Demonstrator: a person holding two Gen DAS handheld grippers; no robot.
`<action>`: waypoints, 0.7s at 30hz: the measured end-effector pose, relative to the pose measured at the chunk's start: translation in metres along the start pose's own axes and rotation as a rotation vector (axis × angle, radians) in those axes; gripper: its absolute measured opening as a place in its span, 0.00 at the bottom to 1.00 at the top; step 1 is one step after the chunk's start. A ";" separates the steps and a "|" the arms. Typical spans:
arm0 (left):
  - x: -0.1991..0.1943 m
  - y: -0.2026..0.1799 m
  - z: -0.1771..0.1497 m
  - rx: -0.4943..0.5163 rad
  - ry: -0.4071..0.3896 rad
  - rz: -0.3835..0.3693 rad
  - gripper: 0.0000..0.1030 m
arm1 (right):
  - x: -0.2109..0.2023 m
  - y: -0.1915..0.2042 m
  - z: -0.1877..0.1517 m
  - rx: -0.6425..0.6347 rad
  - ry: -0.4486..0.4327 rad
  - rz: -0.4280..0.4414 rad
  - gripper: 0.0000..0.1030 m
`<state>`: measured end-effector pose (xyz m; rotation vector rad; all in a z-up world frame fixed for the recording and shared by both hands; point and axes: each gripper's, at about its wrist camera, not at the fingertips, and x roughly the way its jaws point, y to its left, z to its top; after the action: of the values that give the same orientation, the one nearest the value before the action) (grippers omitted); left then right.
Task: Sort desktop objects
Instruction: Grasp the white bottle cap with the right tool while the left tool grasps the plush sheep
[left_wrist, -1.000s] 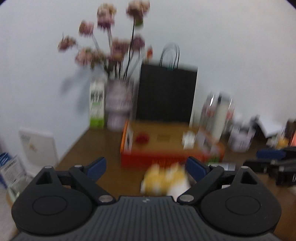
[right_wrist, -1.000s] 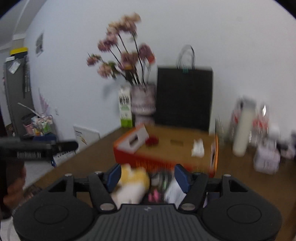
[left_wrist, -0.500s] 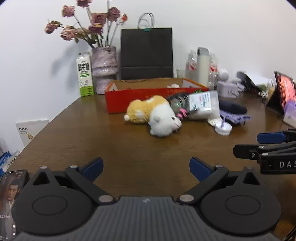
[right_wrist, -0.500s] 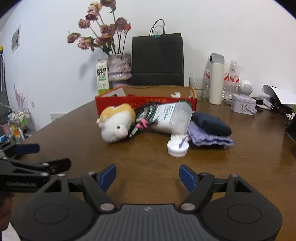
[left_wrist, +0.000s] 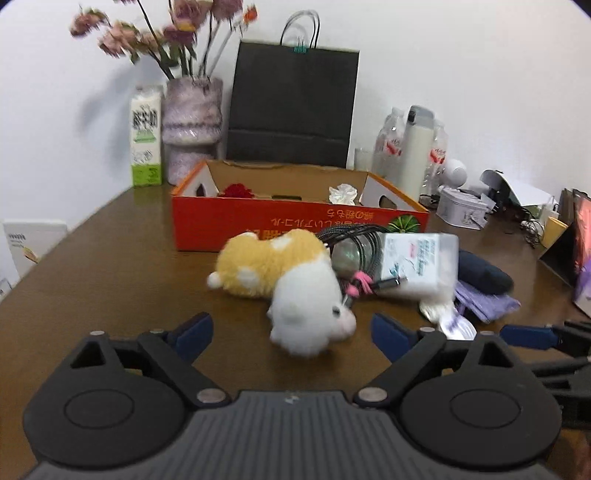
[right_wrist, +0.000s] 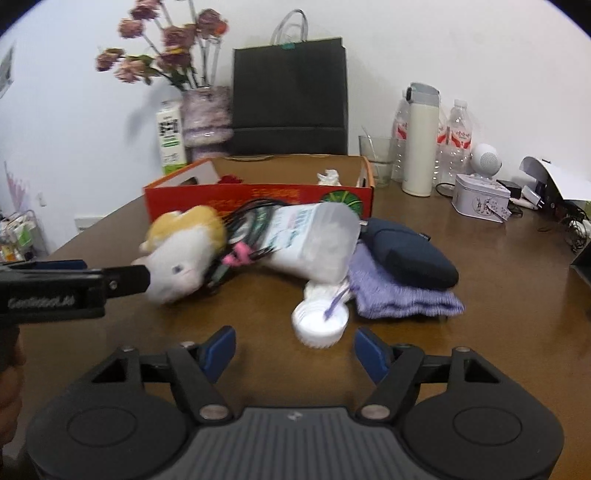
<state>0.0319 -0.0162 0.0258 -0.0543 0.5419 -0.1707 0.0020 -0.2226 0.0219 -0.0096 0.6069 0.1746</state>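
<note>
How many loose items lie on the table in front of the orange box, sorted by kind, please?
Plush toy: 1
Cable bundle: 1
Clear plastic container: 1
White cap: 1
Purple cloth: 1
Dark blue pouch: 1
Total: 6

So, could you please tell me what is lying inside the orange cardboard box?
Inside the orange box, a red flower-like thing lies near its left end and a crumpled white thing near its right. The front wall hides the floor nearest the camera.

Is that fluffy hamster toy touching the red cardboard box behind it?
Apart. The left wrist view shows bare table between the plush hamster and the red box.
</note>
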 end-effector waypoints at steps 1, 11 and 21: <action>0.009 0.001 0.005 -0.013 0.015 -0.018 0.85 | 0.007 -0.002 0.004 0.004 0.012 -0.008 0.62; 0.052 0.012 0.011 -0.110 0.150 -0.077 0.50 | 0.045 -0.005 0.009 0.012 0.064 -0.002 0.38; -0.037 0.006 0.003 -0.068 0.055 -0.042 0.45 | -0.021 0.016 0.002 0.018 -0.009 0.099 0.38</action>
<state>0.0033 -0.0040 0.0467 -0.1272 0.6017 -0.1948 -0.0169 -0.2097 0.0360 0.0384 0.6003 0.2650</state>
